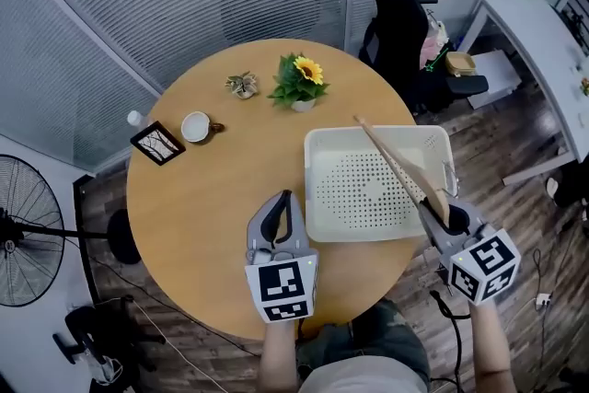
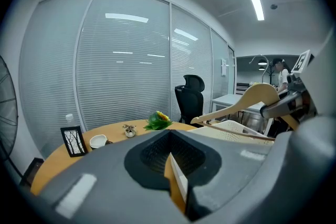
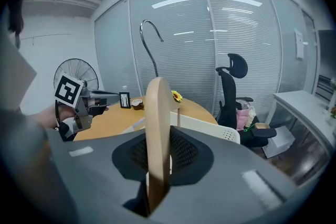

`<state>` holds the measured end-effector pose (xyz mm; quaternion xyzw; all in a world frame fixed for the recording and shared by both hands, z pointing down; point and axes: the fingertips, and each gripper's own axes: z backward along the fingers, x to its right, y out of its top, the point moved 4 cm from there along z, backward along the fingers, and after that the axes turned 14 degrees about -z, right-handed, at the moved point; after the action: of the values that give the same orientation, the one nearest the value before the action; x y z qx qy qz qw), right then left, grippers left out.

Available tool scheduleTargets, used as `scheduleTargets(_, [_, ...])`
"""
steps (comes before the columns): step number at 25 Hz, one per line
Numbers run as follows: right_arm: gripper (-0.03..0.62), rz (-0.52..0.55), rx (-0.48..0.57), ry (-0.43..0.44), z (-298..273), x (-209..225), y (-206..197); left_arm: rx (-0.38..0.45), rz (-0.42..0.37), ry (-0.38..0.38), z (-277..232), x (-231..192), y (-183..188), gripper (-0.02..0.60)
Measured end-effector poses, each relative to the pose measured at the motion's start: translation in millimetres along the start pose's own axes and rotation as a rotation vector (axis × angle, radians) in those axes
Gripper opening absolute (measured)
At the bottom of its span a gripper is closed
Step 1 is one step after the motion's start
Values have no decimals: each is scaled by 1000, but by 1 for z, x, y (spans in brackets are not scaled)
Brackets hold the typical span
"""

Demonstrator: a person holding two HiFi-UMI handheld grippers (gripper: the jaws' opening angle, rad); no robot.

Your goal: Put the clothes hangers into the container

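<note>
While the pale wooden clothes hanger (image 1: 396, 168) slants over the white perforated plastic container (image 1: 317, 143), head view shows nothing inside yet. Left gripper view: left gripper (image 2: 170, 160), jaws pressed together, empty. Right gripper view: right gripper (image 3: 157, 176) pinches the hanger; release apparently remains.

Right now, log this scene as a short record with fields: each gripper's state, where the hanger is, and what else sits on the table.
right gripper: shut on the wooden clothes hanger, at the container's near right corner
wooden clothes hanger: slants across the right part of the white perforated container, not yet laid down
left gripper: shut, empty, over the round table, left of the container
container: nothing else inside
also on table: sunflower pot, cup, picture frame
</note>
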<state>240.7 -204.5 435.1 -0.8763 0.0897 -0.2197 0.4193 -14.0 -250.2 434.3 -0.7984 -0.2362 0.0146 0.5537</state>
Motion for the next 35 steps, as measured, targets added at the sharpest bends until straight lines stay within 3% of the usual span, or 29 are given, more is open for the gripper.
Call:
scheduleTargets(9, [63, 37, -72, 138, -2, 0, 0, -18, 2, 22, 3, 11, 0, 1])
scheduleTargets(15, [63, 129, -155, 197, -12, 6, 2, -33, -16, 17, 3, 20, 0, 1])
scheduleTargets(21, [64, 257, -245, 220, -30, 12, 5, -47, -26, 11, 4, 24, -4, 1])
scheduleTargets(28, [63, 295, -305, 214, -57, 21, -5, -69, -18, 13, 5, 27, -11, 1])
scheduleTargets(35, [63, 398, -361, 207, -79, 21, -24, -85, -11, 3, 4, 32, -15, 1])
